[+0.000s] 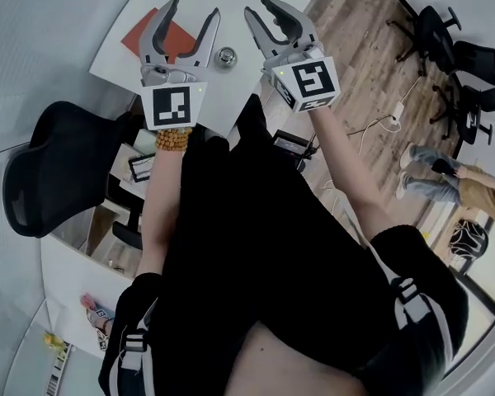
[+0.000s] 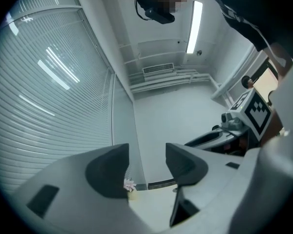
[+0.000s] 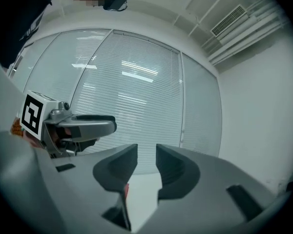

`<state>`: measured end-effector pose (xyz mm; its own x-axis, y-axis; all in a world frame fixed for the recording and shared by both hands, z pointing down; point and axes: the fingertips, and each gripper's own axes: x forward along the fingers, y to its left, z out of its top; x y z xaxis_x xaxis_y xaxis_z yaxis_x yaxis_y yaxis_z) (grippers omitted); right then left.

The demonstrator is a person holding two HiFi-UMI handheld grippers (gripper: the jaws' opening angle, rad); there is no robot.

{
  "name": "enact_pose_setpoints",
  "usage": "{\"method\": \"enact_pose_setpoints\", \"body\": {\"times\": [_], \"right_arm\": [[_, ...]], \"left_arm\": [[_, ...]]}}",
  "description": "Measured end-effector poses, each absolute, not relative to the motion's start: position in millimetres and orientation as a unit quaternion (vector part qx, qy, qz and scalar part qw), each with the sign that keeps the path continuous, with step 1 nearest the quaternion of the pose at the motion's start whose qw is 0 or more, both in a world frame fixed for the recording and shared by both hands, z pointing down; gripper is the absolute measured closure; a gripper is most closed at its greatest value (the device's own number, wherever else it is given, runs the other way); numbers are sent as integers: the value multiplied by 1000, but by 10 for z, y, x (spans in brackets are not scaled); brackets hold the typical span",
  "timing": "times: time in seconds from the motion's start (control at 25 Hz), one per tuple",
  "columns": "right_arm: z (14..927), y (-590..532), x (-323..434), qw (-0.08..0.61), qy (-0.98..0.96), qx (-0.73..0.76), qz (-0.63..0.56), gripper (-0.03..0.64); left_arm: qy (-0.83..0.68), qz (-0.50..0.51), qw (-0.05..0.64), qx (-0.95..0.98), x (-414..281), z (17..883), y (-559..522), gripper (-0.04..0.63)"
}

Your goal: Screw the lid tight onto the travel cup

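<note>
Now the left tongs [image 1: 195, 8] stand with their jaws well apart and nothing between them. The right tongs [image 1: 257, 7] show only a narrow gap, with nothing in it either. Both are raised side by side on outstretched forearms, tips aimed away from the person, clear of the white table [image 1: 227, 89] below (a bead bracelet [image 1: 173, 139] circles the left wrist). A small shiny round piece [image 1: 226, 56], cup or lid I cannot tell, sits on that table between the two, near a red sheet [image 1: 134, 38]. A black chair [image 1: 58, 163] stands off the table's left edge, and wood floor [image 1: 355, 40] lies open to the right.
</note>
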<state>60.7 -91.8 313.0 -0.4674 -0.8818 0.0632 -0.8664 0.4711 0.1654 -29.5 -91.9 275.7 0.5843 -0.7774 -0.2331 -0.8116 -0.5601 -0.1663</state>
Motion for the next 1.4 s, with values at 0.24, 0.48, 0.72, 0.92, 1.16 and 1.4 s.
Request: {"method": "enact_pose_setpoints", "body": {"times": [0.24, 0.48, 0.72, 0.92, 1.16, 1.4], "right_arm": [[3102, -805, 674, 56, -830, 552, -59, 552], [3134, -707, 830, 42, -805, 590, -54, 598], [3247, -595, 891, 44, -793, 606, -54, 615], [3320, -506, 873, 54, -787, 610, -74, 615], [3517, -449, 854, 72, -788, 607, -66, 617], [3817, -432, 896, 95, -791, 602, -52, 615]], "left_arm": [[463, 68, 134, -874, -303, 2771, -789, 383], [476, 68, 120, -869, -332, 2857, -752, 405], [476, 57, 112, -870, -301, 3037, -686, 436], [475, 51, 102, -873, -276, 3195, -656, 456], [476, 48, 95, -873, -266, 3336, -643, 497], [471, 20, 86, -878, -233, 3555, -638, 536]]}}
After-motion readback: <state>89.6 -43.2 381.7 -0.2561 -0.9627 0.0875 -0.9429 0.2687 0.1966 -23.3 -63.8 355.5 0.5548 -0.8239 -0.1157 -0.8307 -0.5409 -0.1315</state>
